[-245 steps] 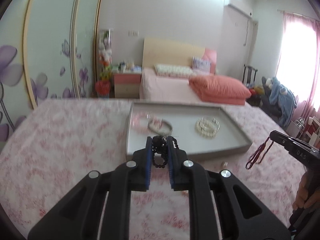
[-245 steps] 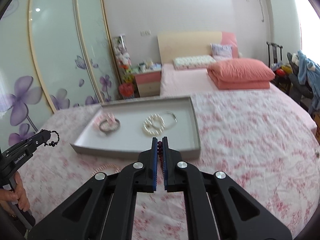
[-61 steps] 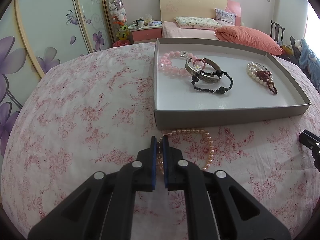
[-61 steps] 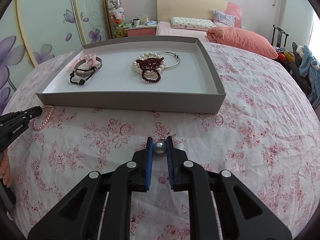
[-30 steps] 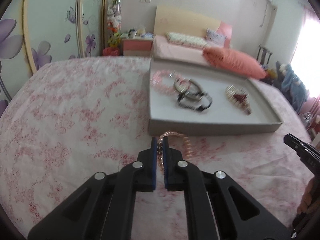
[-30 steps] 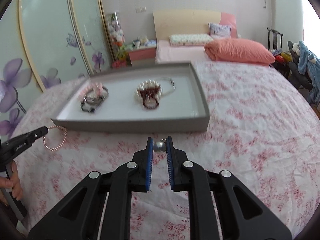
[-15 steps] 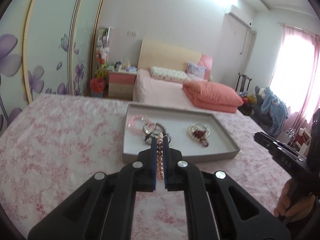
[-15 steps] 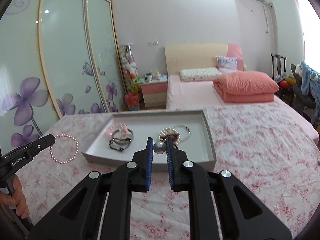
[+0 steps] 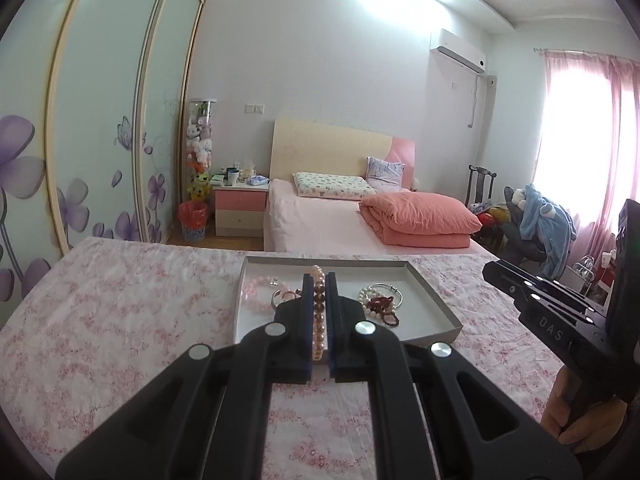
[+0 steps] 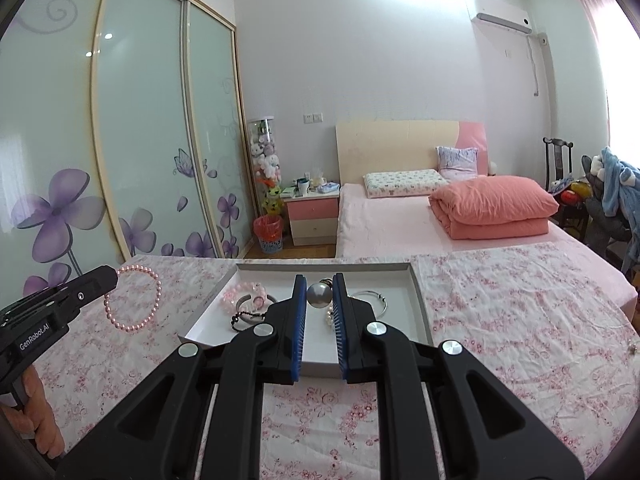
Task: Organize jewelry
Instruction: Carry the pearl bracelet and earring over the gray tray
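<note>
A pink pearl bracelet [image 10: 134,299] is held clamped in the left tongs [image 9: 319,280], lifted above the floral-covered table [image 10: 520,320] to the left of the grey tray [image 10: 420,300]. In the tray, a pink bead bracelet [image 10: 240,293], a black bead bracelet [image 10: 246,316], a white pearl strand [image 9: 370,300] and a dark red bead string [image 9: 384,304] are laid. A silver-grey pearl ball [image 10: 319,295] is gripped between the blue pads of the right tongs [image 10: 319,294], raised over the tray's near edge.
</note>
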`<action>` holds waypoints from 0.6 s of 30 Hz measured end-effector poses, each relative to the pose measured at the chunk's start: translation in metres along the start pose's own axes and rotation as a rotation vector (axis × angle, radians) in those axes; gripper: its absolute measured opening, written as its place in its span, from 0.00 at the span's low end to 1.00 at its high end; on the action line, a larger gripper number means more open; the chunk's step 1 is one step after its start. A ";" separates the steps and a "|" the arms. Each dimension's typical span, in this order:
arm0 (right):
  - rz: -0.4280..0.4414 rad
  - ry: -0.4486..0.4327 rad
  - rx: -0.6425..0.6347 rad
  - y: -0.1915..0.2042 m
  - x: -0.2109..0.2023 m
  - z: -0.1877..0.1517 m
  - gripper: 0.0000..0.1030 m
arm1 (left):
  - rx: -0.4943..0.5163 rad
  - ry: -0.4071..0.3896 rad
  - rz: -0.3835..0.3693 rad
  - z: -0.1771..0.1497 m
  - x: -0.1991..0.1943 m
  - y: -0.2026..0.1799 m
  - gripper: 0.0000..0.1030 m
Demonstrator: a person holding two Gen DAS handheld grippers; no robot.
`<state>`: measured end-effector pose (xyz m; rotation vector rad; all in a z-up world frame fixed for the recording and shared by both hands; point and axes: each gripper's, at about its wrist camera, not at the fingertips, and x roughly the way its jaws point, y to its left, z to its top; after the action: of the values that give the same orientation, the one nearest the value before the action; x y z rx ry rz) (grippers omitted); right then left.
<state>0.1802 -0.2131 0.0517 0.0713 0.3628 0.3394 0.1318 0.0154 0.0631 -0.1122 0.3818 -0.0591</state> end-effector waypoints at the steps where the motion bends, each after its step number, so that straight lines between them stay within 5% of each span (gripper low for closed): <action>1: -0.002 -0.005 -0.003 0.000 0.000 0.001 0.14 | 0.004 0.000 0.001 0.001 0.001 -0.001 0.06; 18: -0.002 -0.019 -0.003 -0.003 0.018 0.009 0.14 | 0.011 0.033 -0.013 0.001 0.036 -0.002 0.06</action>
<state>0.2003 -0.2099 0.0539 0.0714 0.3437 0.3371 0.1652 0.0105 0.0512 -0.1030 0.4142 -0.0757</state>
